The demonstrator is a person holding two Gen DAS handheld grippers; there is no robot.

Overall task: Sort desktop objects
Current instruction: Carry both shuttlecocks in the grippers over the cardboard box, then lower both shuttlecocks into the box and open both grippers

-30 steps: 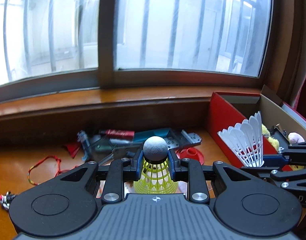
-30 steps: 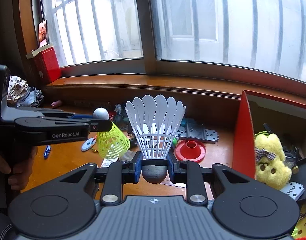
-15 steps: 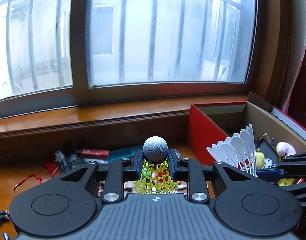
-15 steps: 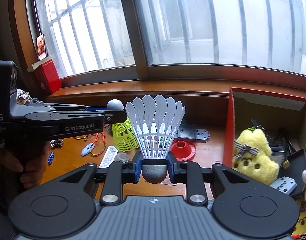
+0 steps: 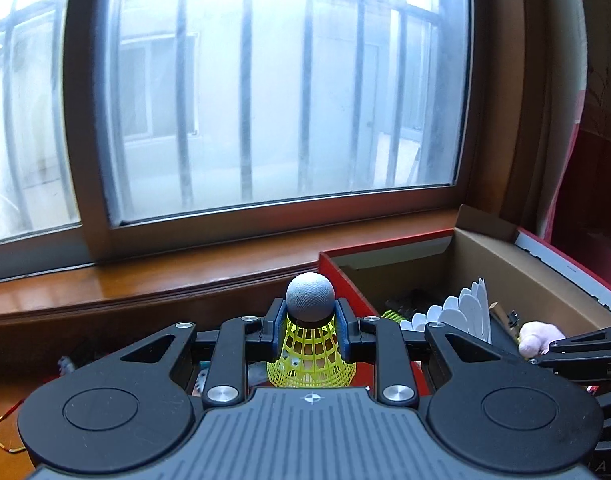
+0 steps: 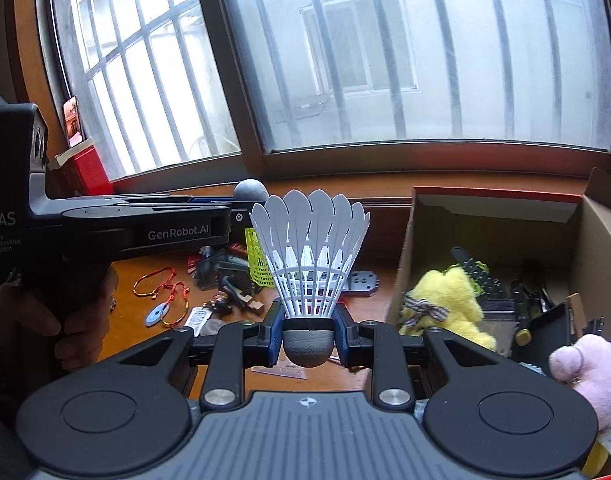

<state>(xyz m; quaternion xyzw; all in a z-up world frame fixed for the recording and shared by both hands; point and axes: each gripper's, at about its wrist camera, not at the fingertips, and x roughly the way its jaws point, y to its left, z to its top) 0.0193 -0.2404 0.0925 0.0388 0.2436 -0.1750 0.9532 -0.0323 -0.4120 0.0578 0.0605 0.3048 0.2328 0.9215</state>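
My left gripper (image 5: 310, 330) is shut on a yellow shuttlecock (image 5: 311, 360), grey cork up, held above the desk at the near-left edge of the red cardboard box (image 5: 341, 276). My right gripper (image 6: 308, 330) is shut on a white shuttlecock (image 6: 310, 252), cork down and feathers up, held just left of the box's wall (image 6: 403, 268). The white shuttlecock also shows in the left wrist view (image 5: 463, 314), over the box. The left gripper's body (image 6: 145, 230) and the yellow shuttlecock (image 6: 257, 260) show in the right wrist view.
The box holds a yellow plush toy (image 6: 445, 300), a pink plush toy (image 6: 589, 376) and dark tools. On the wooden desk lie red cords (image 6: 161, 284), a blue tag (image 6: 157, 314), a metal plate (image 6: 361, 282) and small parts. A wooden window sill (image 5: 185, 280) runs behind.
Both grippers have risen and moved right toward the box, each still holding its shuttlecock. The box now fills more of both views; the desk clutter has dropped low and left.
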